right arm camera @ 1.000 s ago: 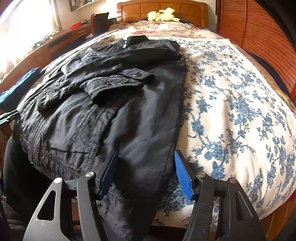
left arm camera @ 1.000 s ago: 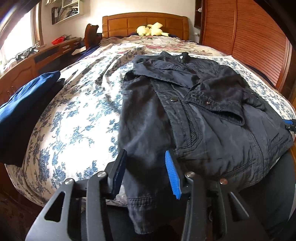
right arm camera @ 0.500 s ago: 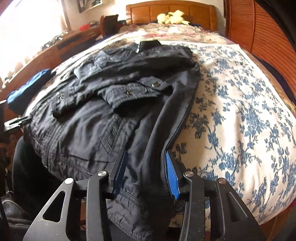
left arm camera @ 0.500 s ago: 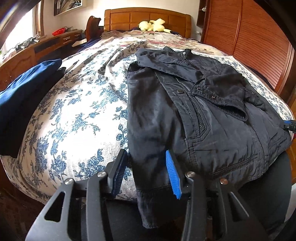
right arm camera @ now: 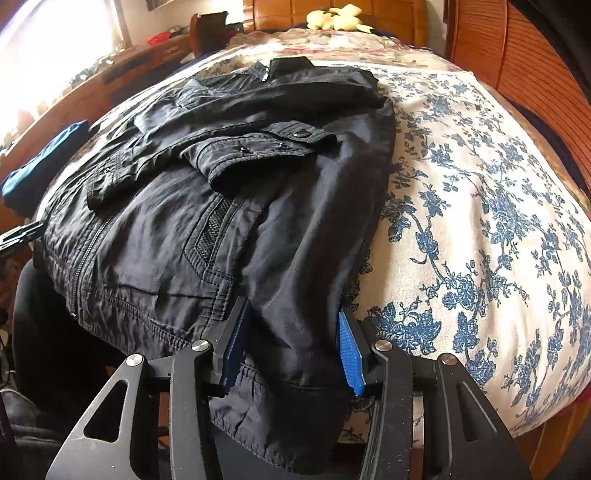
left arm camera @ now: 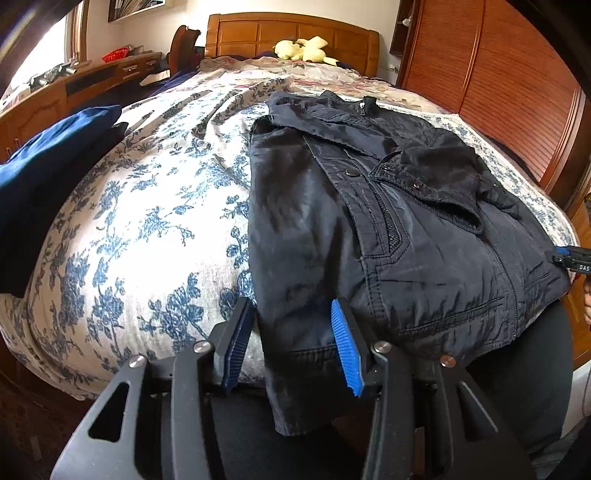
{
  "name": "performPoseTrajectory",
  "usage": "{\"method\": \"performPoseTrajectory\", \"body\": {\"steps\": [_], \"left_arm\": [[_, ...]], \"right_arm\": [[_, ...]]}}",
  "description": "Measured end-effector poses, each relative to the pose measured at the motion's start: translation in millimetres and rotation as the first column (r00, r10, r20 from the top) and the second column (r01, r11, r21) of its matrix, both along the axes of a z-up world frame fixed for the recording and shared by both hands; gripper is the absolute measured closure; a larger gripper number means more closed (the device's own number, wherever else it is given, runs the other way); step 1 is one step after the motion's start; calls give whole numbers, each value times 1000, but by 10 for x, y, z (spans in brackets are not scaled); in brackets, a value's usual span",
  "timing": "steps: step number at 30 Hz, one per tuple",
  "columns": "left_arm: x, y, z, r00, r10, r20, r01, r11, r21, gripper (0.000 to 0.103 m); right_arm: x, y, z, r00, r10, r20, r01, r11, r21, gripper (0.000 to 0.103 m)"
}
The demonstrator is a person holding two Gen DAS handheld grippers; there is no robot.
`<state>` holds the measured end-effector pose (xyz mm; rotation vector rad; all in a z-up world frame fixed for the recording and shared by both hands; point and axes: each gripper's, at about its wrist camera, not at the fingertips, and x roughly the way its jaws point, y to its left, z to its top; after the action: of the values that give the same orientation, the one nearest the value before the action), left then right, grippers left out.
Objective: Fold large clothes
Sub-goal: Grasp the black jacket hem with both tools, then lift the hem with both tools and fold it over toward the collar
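In the left wrist view, one dark jacket (left arm camera: 388, 236) lies spread on the floral bedspread (left arm camera: 147, 229), its collar at the far end and its hem hanging over the near edge of the bed. The left gripper (left arm camera: 291, 343) stands with its two blue-padded fingers apart, one on each side of the jacket's near-left hem corner, and the fabric between them is not pinched. One folded blue garment (left arm camera: 48, 170) sits at the far left, one yellow plush toy (left arm camera: 303, 50) rests by the wooden headboard (left arm camera: 291, 35), and the tip of the right gripper (left arm camera: 570, 256) shows at the right edge. In the right wrist view, the same jacket (right arm camera: 207, 206) fills the left half of the bed. The right gripper (right arm camera: 291, 345) is likewise spread, its two fingers flanking the near-right hem corner that droops between them, not clamped on it.
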<state>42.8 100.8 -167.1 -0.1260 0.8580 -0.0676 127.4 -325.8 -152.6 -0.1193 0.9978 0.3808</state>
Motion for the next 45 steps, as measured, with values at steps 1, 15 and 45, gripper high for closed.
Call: {"method": "performPoseTrajectory", "body": {"steps": [1, 15, 45], "left_arm": [[-5, 0, -4, 1000, -3, 3, 3, 1000, -2, 62], [7, -5, -10, 1000, -7, 14, 8, 1000, -17, 69], [-472, -98, 2251, 909, -84, 409, 75, 996, 38, 101]], "right_arm": [[0, 7, -1, 1000, -1, 3, 1, 1000, -1, 56], [-19, -39, 47, 999, -24, 42, 22, 998, 62, 72], [-350, 16, 1864, 912, 23, 409, -134, 960, 245, 96]]}}
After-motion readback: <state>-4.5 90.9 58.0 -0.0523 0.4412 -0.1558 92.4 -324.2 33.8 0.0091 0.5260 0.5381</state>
